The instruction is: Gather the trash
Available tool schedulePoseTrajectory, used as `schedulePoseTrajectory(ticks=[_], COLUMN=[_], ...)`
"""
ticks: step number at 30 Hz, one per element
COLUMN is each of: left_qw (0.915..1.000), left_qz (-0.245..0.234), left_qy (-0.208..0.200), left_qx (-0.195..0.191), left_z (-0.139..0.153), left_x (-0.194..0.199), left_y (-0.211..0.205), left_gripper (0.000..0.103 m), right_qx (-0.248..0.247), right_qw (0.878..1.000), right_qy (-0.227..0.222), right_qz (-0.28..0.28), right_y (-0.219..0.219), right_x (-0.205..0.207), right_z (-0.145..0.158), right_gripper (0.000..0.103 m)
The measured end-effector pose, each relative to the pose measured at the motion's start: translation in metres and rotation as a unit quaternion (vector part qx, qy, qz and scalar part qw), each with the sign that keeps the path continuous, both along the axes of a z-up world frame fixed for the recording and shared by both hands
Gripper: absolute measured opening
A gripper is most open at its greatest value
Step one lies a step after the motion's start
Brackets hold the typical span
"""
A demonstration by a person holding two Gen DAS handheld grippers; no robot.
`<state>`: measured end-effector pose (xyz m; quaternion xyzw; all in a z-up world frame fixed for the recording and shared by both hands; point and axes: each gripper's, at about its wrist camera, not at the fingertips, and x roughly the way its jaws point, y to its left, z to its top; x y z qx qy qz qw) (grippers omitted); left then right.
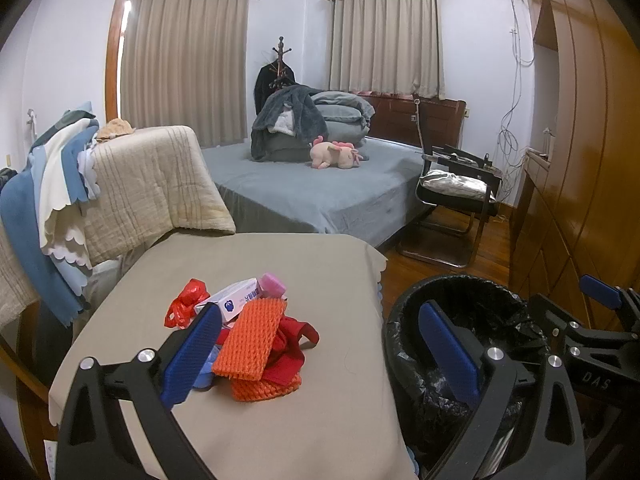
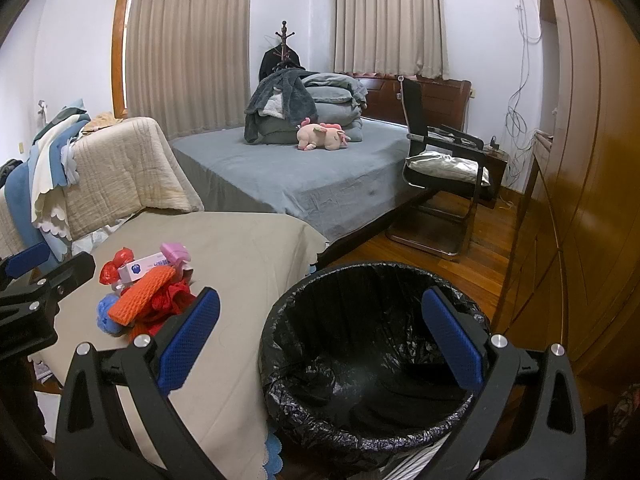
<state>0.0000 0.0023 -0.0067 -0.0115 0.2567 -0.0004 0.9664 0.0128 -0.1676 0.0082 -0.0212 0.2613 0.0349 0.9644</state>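
A heap of trash lies on the beige-covered table (image 1: pixel 280 420): an orange foam net (image 1: pixel 250 340), red netting (image 1: pixel 290 350), a crumpled red bag (image 1: pixel 186 306), a white box with a blue mark (image 1: pixel 236 300), a pink piece (image 1: pixel 272 285) and something blue (image 2: pixel 106 317). My left gripper (image 1: pixel 320 354) is open just short of the heap, nothing between its pads. To the right stands a bin with a black liner (image 2: pixel 372 356). My right gripper (image 2: pixel 320 344) hangs open over the bin's near rim, holding nothing.
Behind the table stands a bed (image 1: pixel 320 184) with folded bedding and a pink plush toy (image 1: pixel 336 154). Draped cloths and a quilt (image 1: pixel 152 184) hang at the left. A black chair (image 2: pixel 444 176) stands on the wooden floor. Wooden wardrobes (image 2: pixel 592 160) line the right.
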Motion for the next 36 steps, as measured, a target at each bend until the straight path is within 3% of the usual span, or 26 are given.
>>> schedulePoseTrajectory(ticks=[27, 36], left_qw=[1.0, 1.0], left_qz=[0.001, 0.004], left_qy=[0.003, 0.005], left_qx=[-0.002, -0.005], left_z=[-0.008, -0.029], left_x=[-0.002, 0.005], left_y=[0.007, 0.017], left_gripper=[0.097, 0.097], right_qx=[0.0, -0.001], right_qw=[1.0, 1.0], right_qy=[0.004, 0.006], right_qz=[0.001, 0.001], right_y=[0.003, 0.004], right_x=[0.005, 0.006], right_z=[-0.003, -0.007], right_gripper=[0.098, 0.098])
